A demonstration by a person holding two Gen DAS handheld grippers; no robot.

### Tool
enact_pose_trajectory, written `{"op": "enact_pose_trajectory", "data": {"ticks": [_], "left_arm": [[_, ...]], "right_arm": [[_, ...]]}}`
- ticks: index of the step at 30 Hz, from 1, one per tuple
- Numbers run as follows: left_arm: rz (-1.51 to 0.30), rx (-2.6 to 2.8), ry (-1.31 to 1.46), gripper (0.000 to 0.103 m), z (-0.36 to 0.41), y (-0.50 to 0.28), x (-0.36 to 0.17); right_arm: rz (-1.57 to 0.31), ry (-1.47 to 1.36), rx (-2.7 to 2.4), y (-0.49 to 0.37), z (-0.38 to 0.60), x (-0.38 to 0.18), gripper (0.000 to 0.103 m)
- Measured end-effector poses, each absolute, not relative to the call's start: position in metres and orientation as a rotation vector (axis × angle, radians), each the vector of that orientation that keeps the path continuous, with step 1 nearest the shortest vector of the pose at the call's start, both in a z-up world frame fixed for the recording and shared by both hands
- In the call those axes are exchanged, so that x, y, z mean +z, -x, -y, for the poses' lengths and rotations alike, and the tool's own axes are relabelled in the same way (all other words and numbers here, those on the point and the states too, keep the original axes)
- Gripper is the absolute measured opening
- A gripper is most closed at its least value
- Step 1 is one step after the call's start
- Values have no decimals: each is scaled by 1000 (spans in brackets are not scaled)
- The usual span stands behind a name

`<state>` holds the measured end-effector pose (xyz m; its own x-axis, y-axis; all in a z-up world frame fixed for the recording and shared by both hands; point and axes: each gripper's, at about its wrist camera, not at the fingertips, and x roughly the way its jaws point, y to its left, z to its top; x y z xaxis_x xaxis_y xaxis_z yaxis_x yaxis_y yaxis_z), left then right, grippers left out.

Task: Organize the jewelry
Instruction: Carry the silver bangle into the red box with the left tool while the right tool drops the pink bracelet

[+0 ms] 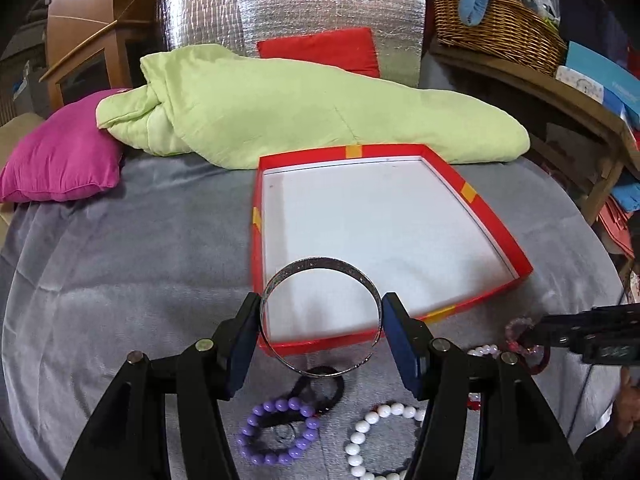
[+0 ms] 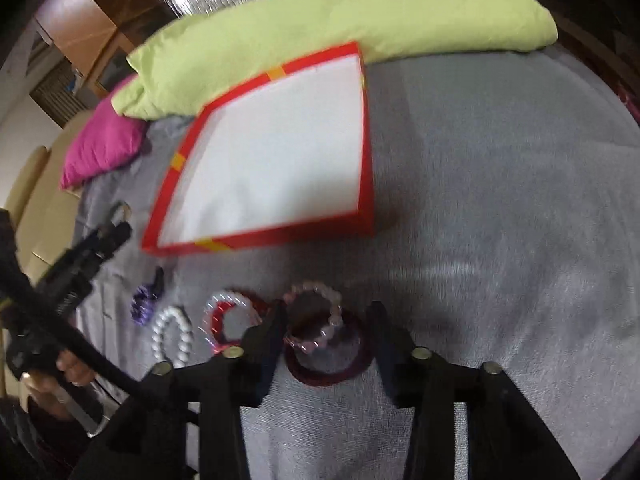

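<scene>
My left gripper (image 1: 320, 316) is shut on a silver bangle (image 1: 320, 264), held upright over the near edge of the red box (image 1: 496, 220), whose white inside is bare. Below it on the grey blanket lie a purple bead bracelet (image 1: 276, 432), a white bead bracelet (image 1: 372, 432) and a black hair tie (image 1: 320, 384). My right gripper (image 2: 328, 320) is open, its fingers on either side of a pink bead bracelet (image 2: 320, 316) and a dark red ring (image 2: 328, 368). A red bracelet (image 2: 228, 316) and a white bracelet (image 2: 172, 336) lie to its left. The right wrist view is blurred.
A green duvet (image 1: 300, 112) and a magenta pillow (image 1: 60, 160) lie behind the box. A wicker basket (image 1: 496, 28) stands on a wooden shelf at the back right. A silver foil panel (image 1: 288, 12) stands behind.
</scene>
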<state>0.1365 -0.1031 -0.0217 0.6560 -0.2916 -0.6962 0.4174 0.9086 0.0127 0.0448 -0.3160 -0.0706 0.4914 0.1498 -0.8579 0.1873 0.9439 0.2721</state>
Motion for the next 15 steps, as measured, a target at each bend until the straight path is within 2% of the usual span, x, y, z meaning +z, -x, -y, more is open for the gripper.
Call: {"op": "enact_pose_trajectory", "data": {"ticks": [2,4,15], "left_arm": [[-752,-410,-184,62,105,-134,-22],[-746,-405,-187,62,104,-134,-22],[-740,-358,-127,62,99,-158,-23]], "right_arm": [[-1078,-303,-58,-44,315,-76,13],[-1060,-303,-60,-41,319,-74,8],[-691,-417,-20,-33,321,-13,9]]}}
